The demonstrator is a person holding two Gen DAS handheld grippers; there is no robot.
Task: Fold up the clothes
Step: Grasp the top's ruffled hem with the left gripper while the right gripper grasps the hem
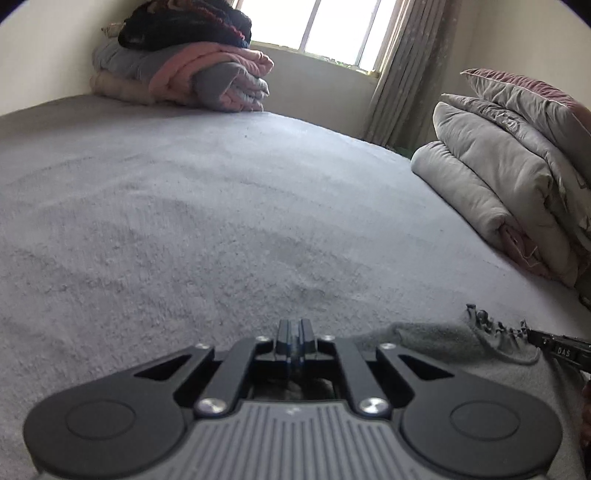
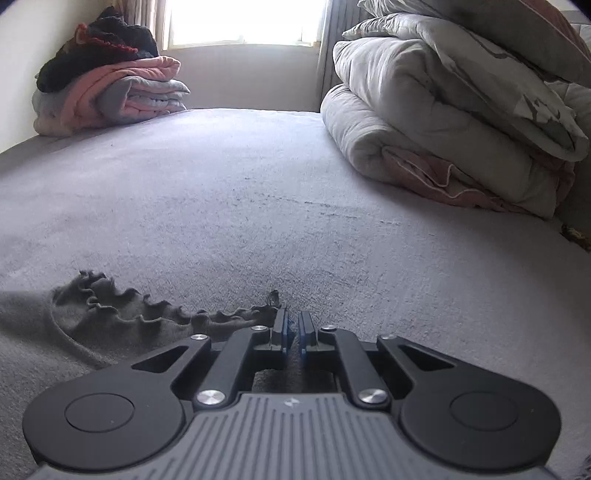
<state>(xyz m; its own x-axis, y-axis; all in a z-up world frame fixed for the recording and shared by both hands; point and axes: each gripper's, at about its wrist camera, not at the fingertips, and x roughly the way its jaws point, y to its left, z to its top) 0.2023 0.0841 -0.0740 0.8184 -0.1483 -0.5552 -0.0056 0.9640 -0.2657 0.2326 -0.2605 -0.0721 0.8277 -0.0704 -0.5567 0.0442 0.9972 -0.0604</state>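
Note:
A grey garment (image 1: 436, 339) with a ruffled hem lies at the near edge of a grey bed (image 1: 184, 203). My left gripper (image 1: 295, 326) is shut, low over the bed, with dark cloth showing under and behind its fingers. From it the garment runs right to my right gripper (image 1: 532, 335), whose tip pinches the ruffle. In the right wrist view the ruffled hem of the garment (image 2: 110, 325) runs from the left up to my right gripper (image 2: 293, 319), shut on the hem's end. The bed (image 2: 258, 203) stretches ahead.
A stack of folded blankets (image 1: 184, 74) topped by dark knitwear sits at the far left corner, stack of folded blankets (image 2: 110, 92). A rolled grey duvet (image 1: 498, 184) with a pillow on it fills the right side, duvet (image 2: 443, 129). A window (image 1: 314, 26) and a curtain (image 1: 406, 74) stand behind.

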